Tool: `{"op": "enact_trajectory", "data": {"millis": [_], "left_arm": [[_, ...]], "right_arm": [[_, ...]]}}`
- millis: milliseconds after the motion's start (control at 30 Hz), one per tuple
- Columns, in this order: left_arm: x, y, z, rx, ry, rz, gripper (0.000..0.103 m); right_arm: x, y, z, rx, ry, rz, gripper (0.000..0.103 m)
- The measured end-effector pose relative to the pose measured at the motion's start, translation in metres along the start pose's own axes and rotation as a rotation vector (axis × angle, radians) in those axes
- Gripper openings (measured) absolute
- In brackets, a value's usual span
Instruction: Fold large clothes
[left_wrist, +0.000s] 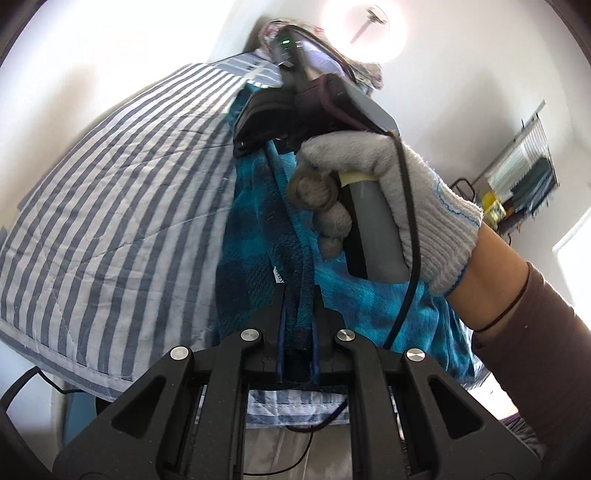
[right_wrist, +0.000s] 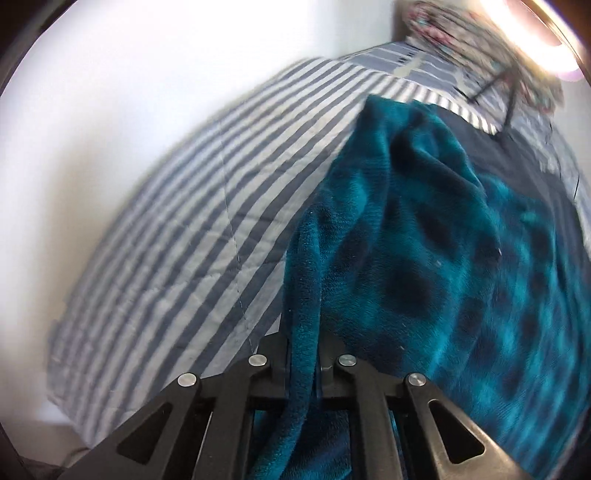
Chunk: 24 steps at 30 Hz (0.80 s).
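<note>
Both the left gripper (left_wrist: 299, 314) and the right gripper (right_wrist: 303, 354) were clamped on the teal fleece garment (right_wrist: 424, 258), whose thick edge could slip free if tugged unevenly across the striped quilt (right_wrist: 192, 229).

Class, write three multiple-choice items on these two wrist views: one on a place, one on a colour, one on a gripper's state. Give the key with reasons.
1. Where does the teal-and-dark patterned fleece garment lie?
A. on the blue-and-white striped quilt
B. on a wooden floor
C. in a basket

2. What colour is the knitted glove on the person's hand?
A. red
B. grey-white
C. green

3. What state is the left gripper in?
A. wide open
B. shut on the fleece's edge
C. shut on nothing

Key: A, quilt shows beside it; B, pale knit; B, fabric pinched between its fingers.
</note>
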<state>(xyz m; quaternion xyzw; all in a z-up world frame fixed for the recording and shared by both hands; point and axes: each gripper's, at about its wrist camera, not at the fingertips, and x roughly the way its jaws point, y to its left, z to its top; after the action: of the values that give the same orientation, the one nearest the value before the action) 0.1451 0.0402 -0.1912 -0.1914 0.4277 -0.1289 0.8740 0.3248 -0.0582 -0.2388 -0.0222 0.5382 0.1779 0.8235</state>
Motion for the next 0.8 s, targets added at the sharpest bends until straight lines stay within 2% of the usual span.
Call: {"op": "enact_trajectory", "data": {"millis": [100,367,567,700,800], "left_arm": [[0.004,-0.016,-0.003,0.054,0.006,0.007,0.008],[0.017,-0.059,-0.018,0.193,0.036,0.017,0.008],[0.037,-0.078,-0.034,0.273,0.095,0.03,0.008],[0.046,-0.081,-0.042,0.302,0.123,0.035,0.008],[0.047,-0.083,-0.046,0.32,0.135,0.032,0.008]], "right_arm": [[-0.018,-0.04,-0.01,0.15,-0.057,0.15,0.005],[-0.036,-0.13,-0.056,0.441,-0.189,0.385,0.005],[-0.027,-0.181,-0.095,0.617,-0.221,0.462,0.005],[-0.014,-0.201,-0.111,0.711,-0.213,0.477,0.005],[-0.01,-0.203,-0.117,0.729,-0.212,0.464,0.005]]}}
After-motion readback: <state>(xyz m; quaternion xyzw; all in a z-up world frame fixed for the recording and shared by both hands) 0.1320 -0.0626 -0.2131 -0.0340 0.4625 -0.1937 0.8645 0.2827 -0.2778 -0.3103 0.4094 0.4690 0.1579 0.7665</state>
